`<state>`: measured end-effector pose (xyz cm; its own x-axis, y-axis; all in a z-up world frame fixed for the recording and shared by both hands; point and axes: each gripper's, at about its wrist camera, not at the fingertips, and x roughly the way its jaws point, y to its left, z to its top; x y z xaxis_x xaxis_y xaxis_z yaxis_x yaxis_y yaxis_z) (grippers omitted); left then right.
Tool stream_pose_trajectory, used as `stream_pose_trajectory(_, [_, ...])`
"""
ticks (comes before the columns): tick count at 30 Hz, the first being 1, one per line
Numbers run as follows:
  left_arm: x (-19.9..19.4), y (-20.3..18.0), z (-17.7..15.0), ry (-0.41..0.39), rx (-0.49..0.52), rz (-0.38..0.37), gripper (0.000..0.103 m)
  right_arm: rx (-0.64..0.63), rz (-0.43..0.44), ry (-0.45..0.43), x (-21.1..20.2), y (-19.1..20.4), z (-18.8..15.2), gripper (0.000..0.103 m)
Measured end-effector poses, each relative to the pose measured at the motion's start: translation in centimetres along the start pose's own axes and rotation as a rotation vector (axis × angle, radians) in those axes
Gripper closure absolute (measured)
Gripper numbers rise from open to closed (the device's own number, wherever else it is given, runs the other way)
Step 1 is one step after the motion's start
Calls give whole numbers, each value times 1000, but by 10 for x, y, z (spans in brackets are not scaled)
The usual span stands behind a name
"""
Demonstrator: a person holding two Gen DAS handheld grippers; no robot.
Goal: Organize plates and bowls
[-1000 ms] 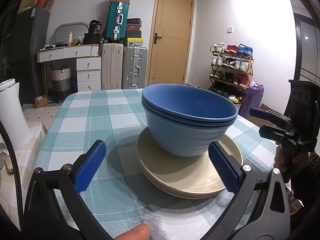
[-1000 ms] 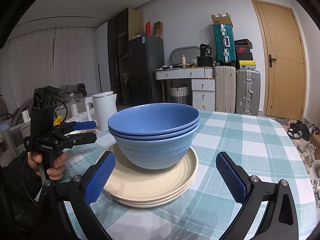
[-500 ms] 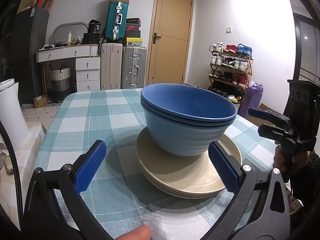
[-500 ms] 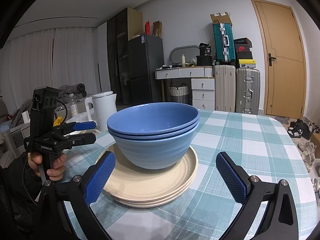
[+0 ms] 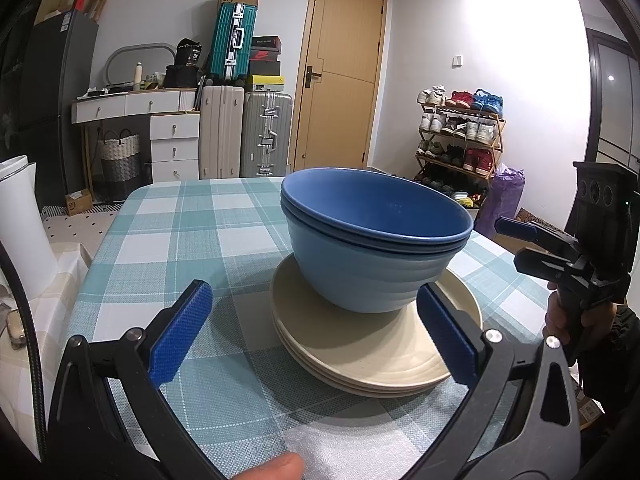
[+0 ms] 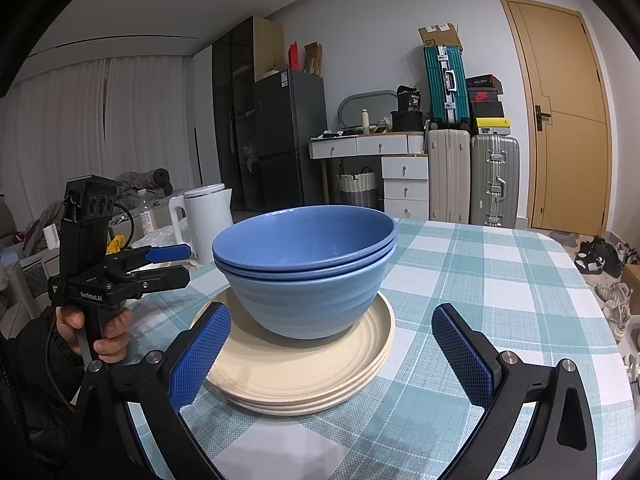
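Observation:
Three nested blue bowls [image 5: 372, 264] [image 6: 308, 276] stand on a stack of cream plates [image 5: 360, 352] [image 6: 300, 372] in the middle of the checked table. My left gripper [image 5: 314, 336] is open, and its blue pads flank the near rim of the plates without touching. My right gripper [image 6: 332, 356] is open too, with one pad beside the plates' left edge and the other over bare cloth. Each gripper shows in the other's view, hand-held beside the stack: the right gripper [image 5: 510, 242] and the left gripper [image 6: 188, 265].
The table [image 5: 180, 224] wears a teal and white plaid cloth. A white kettle [image 6: 208, 224] stands off the table's side near my left gripper. Suitcases, drawers, a door and a shoe rack [image 5: 460, 136] line the room behind. A fingertip [image 5: 276, 470] shows at the bottom edge.
Both grippers stay open and nearly still. The stack of bowls and plates has not moved on the table.

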<state>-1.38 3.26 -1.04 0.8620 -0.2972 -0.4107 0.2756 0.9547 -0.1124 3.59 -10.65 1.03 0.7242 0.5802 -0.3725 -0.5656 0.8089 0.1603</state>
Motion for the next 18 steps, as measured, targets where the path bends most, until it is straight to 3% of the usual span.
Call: stream_pose_trajectory(18, [0, 0, 0, -1, 0, -1, 1, 1, 0, 0, 0, 0, 0, 1])
